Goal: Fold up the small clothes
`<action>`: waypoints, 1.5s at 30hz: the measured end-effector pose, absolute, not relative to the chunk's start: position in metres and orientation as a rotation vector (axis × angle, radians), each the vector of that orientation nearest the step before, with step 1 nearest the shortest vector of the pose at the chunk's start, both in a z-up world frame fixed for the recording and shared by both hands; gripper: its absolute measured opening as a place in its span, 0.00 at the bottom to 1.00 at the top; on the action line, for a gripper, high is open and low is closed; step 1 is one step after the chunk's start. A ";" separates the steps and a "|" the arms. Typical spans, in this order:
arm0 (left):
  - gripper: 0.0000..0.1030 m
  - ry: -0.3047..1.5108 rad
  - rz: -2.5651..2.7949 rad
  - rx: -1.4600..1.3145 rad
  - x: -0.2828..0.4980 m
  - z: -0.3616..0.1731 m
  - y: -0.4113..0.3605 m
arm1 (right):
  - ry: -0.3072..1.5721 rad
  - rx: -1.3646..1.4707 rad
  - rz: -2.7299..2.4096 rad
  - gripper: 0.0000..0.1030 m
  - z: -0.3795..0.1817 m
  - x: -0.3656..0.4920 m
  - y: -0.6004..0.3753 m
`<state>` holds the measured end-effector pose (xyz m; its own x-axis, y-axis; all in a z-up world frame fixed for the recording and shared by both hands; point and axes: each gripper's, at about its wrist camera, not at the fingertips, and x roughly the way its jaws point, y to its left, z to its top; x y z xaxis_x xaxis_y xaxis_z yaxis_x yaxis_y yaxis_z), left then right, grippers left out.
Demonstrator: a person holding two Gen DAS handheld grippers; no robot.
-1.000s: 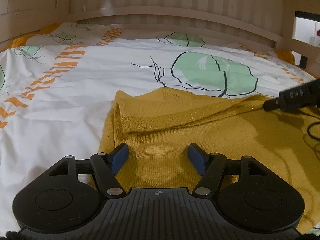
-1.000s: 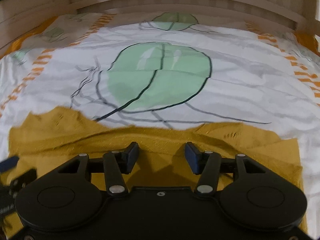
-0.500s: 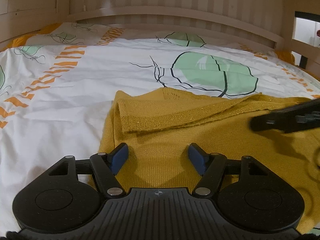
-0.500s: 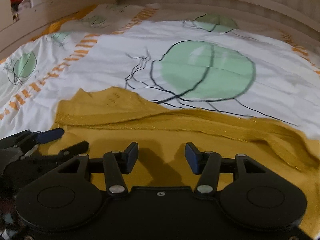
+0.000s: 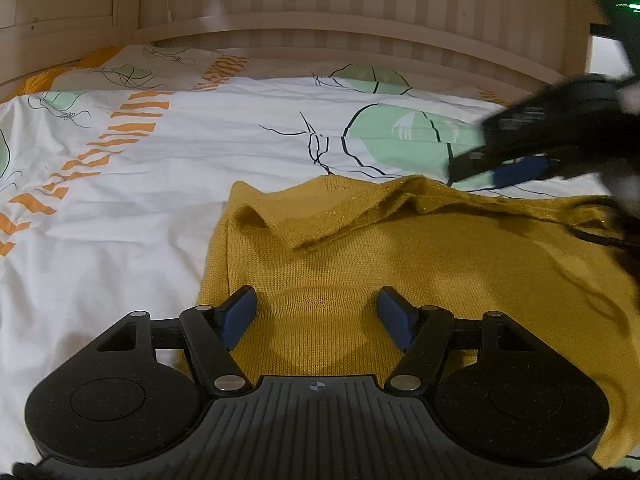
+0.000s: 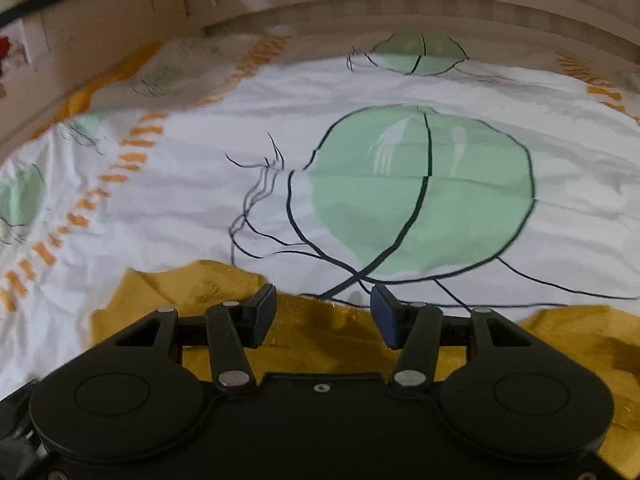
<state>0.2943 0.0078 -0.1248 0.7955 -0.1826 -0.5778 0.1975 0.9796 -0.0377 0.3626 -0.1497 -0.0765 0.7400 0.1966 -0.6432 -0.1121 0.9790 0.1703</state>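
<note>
Black plastic left gripper [image 5: 316, 312] hangs low over the mustard yellow knitted sweater [image 5: 400, 264], its blue pads apart and holding nothing. The black right gripper [image 6: 323, 312] is apart and empty too, at the sweater's far edge. The soft, bumpy sweater lies on the smooth white bed sheet with green leaves [image 5: 160, 168], one strip folded over. Next, I think, a gripper must pinch an edge

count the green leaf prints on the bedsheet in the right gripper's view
4: one large green leaf print centre, one near the headboard, one at the left edge, a blurred one far left; more may be hidden.
</note>
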 end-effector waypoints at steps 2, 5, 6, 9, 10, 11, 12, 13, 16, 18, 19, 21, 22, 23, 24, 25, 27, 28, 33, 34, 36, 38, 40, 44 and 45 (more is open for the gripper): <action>0.65 0.622 -0.203 0.029 0.294 -0.124 0.007 | 0.710 0.106 0.191 0.58 -0.072 0.343 -0.157; 0.65 0.636 -0.210 0.034 0.295 -0.120 0.007 | 0.711 0.113 0.227 0.58 -0.069 0.304 -0.173; 0.65 0.647 -0.213 0.036 0.296 -0.118 0.007 | 0.713 0.111 0.231 0.58 -0.068 0.294 -0.179; 0.64 0.687 -0.222 0.054 0.302 -0.112 0.005 | 0.718 0.082 0.211 0.58 -0.069 0.267 -0.198; 0.64 0.703 -0.227 0.061 0.304 -0.109 0.005 | 0.723 0.076 0.204 0.58 -0.070 0.261 -0.206; 0.64 0.719 -0.232 0.066 0.306 -0.107 0.004 | 0.730 0.071 0.201 0.58 -0.070 0.258 -0.211; 0.64 0.734 -0.239 0.067 0.310 -0.106 0.005 | 0.739 0.057 0.198 0.58 -0.072 0.256 -0.217; 0.64 0.749 -0.250 0.067 0.314 -0.104 0.005 | 0.748 0.041 0.190 0.58 -0.075 0.255 -0.221; 0.64 0.778 -0.279 0.090 0.334 -0.100 0.005 | 0.762 0.033 0.160 0.58 -0.082 0.263 -0.236; 0.64 0.796 -0.276 0.092 0.351 -0.097 0.006 | 0.755 0.033 0.133 0.58 -0.084 0.274 -0.247; 0.64 0.809 -0.277 0.083 0.361 -0.096 0.006 | 0.751 0.023 0.119 0.58 -0.085 0.281 -0.251; 0.64 0.823 -0.255 0.073 0.377 -0.094 0.006 | 0.743 0.011 0.078 0.58 -0.087 0.296 -0.262; 0.64 0.831 -0.243 0.073 0.386 -0.094 0.005 | 0.738 0.018 0.052 0.58 -0.087 0.304 -0.268; 0.64 0.837 -0.233 0.070 0.393 -0.094 0.005 | 0.737 0.023 0.018 0.58 -0.087 0.312 -0.275; 0.65 0.841 -0.218 0.068 0.401 -0.094 0.005 | 0.736 0.026 -0.008 0.58 -0.088 0.316 -0.282; 0.65 0.847 -0.199 0.068 0.407 -0.095 0.006 | 0.736 0.032 -0.033 0.58 -0.088 0.322 -0.289; 0.65 0.866 -0.170 0.058 0.418 -0.097 0.007 | 0.734 0.057 -0.071 0.58 -0.089 0.329 -0.301; 0.65 0.880 -0.156 0.050 0.422 -0.098 0.008 | 0.733 0.072 -0.083 0.58 -0.090 0.331 -0.306; 0.64 0.905 -0.110 0.045 0.423 -0.093 0.011 | 0.705 0.146 -0.119 0.58 -0.086 0.323 -0.324; 0.64 0.908 -0.107 0.048 0.420 -0.091 0.010 | 0.698 0.164 -0.117 0.58 -0.084 0.317 -0.326; 0.64 0.916 -0.099 0.051 0.412 -0.085 0.008 | 0.687 0.182 -0.104 0.58 -0.079 0.306 -0.329; 0.64 0.921 -0.097 0.050 0.405 -0.078 0.006 | 0.677 0.195 -0.093 0.58 -0.074 0.295 -0.329; 0.64 0.919 -0.105 0.053 0.393 -0.070 0.002 | 0.668 0.211 -0.077 0.58 -0.068 0.283 -0.329; 0.64 0.892 -0.135 0.077 0.365 -0.051 -0.008 | 0.648 0.252 -0.058 0.61 -0.055 0.256 -0.328; 0.64 0.885 -0.143 0.082 0.358 -0.047 -0.011 | 0.644 0.259 -0.051 0.62 -0.052 0.248 -0.328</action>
